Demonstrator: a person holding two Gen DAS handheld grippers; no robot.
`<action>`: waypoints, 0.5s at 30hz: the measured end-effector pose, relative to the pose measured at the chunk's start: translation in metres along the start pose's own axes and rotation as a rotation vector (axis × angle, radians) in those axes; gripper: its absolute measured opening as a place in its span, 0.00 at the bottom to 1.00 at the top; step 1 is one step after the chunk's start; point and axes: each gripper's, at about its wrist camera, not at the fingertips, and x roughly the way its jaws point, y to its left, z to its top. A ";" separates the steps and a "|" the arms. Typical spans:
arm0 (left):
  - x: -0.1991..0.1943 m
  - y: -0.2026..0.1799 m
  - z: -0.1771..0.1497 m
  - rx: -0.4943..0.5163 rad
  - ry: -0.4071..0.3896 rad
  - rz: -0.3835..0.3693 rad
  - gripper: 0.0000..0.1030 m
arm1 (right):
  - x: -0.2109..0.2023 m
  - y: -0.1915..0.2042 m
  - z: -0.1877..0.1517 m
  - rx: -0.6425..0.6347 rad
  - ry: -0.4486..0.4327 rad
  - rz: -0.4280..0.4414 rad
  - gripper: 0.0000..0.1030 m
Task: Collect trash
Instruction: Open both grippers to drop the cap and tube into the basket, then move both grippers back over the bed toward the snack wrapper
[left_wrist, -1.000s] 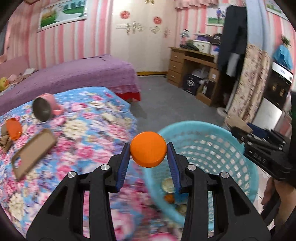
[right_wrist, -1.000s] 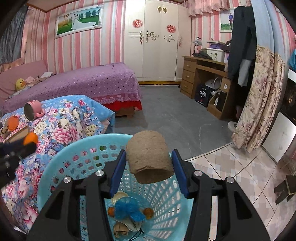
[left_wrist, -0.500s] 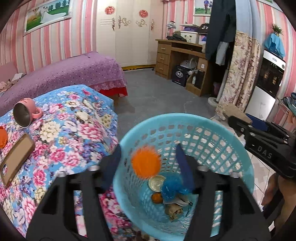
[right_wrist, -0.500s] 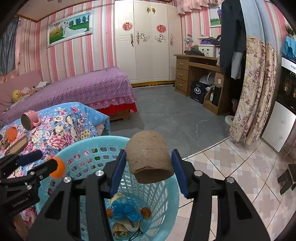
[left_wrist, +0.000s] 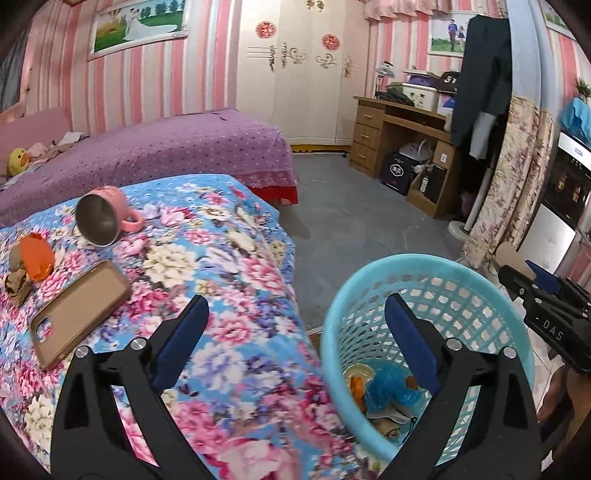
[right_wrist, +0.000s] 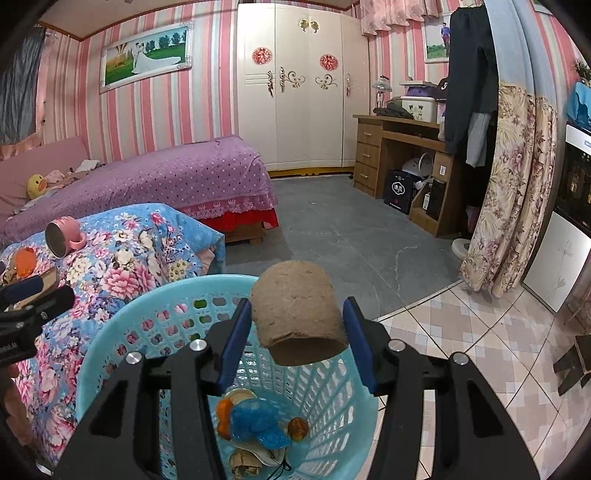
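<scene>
Left gripper (left_wrist: 295, 332) spread wide and empty; right gripper (right_wrist: 295, 328) pinching a roll (right_wrist: 297, 306) over the basket (right_wrist: 122, 332).
Left to right: cloth (left_wrist: 236, 258) edge, then bare floor (right_wrist: 332, 240); the right tool reads "DAS", perhaps cut off.

- I see the basket (right_wrist: 122, 332) as glossy light-blue plastic lattice.
- The cardboard tube (right_wrist: 297, 306) in my right gripper (right_wrist: 297, 343) looks rough, matt brown paper.
- My left gripper (left_wrist: 295, 332) has matt black plastic arms, blue pads and shiny metal screws.
- The bed cover (left_wrist: 229, 258) is soft floral cloth.
- The mug (left_wrist: 105, 218) is pink outside, dull metal inside.
- The phone case (left_wrist: 77, 310) looks smooth, matt tan.
</scene>
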 end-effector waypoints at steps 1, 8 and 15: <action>-0.001 0.002 0.000 -0.001 -0.002 0.003 0.91 | 0.000 0.000 0.000 0.002 -0.002 -0.001 0.51; -0.013 0.014 -0.002 0.004 -0.024 0.032 0.92 | -0.007 0.007 0.005 0.013 -0.038 -0.034 0.71; -0.027 0.029 0.001 -0.008 -0.042 0.060 0.95 | -0.017 0.011 0.011 0.055 -0.081 -0.083 0.93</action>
